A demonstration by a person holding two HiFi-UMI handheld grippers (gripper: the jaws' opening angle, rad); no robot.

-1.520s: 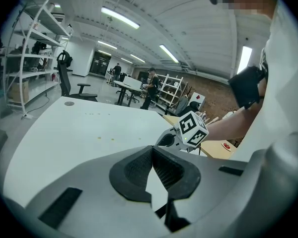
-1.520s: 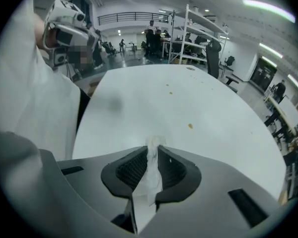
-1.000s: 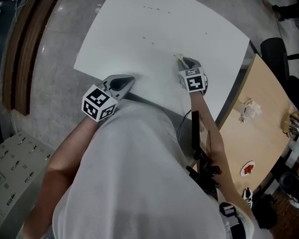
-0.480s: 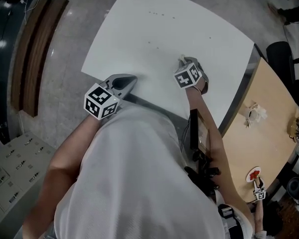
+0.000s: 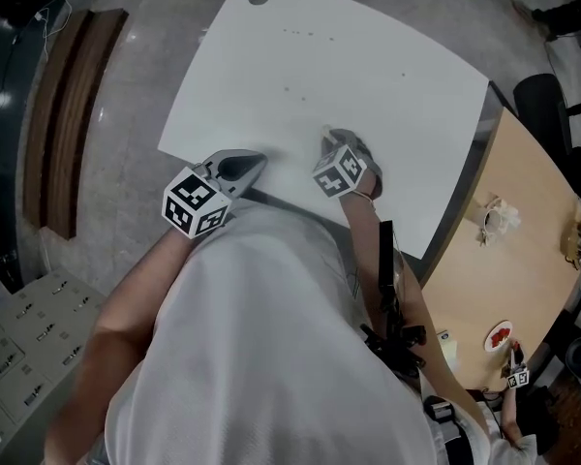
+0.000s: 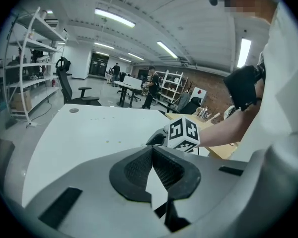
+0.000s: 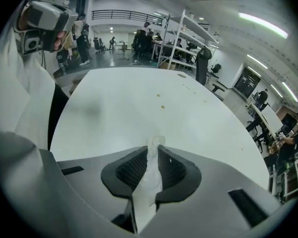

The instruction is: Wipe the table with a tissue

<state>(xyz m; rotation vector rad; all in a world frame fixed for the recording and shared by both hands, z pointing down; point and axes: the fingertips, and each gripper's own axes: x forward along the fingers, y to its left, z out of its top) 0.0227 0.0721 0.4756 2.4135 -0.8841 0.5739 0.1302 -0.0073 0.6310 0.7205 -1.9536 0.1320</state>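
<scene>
White tissue between black ribbed pads of grey right claw. White table, tan specks ahead of claw. Black-and-white square-patterned cube on grey left claw. Pale wood desk right of right claw.

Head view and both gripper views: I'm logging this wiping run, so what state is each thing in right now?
Right hand-held gripper: shut on the tissue, pointed down at the table.
Left hand-held gripper: shut, nothing between its jaws, at the table's near edge.
Tissue: crumpled, pinched between the right jaws, its tip poking out past them.
Table: white, mostly bare.
Spots: small brownish marks on the table, beyond the tissue.
</scene>
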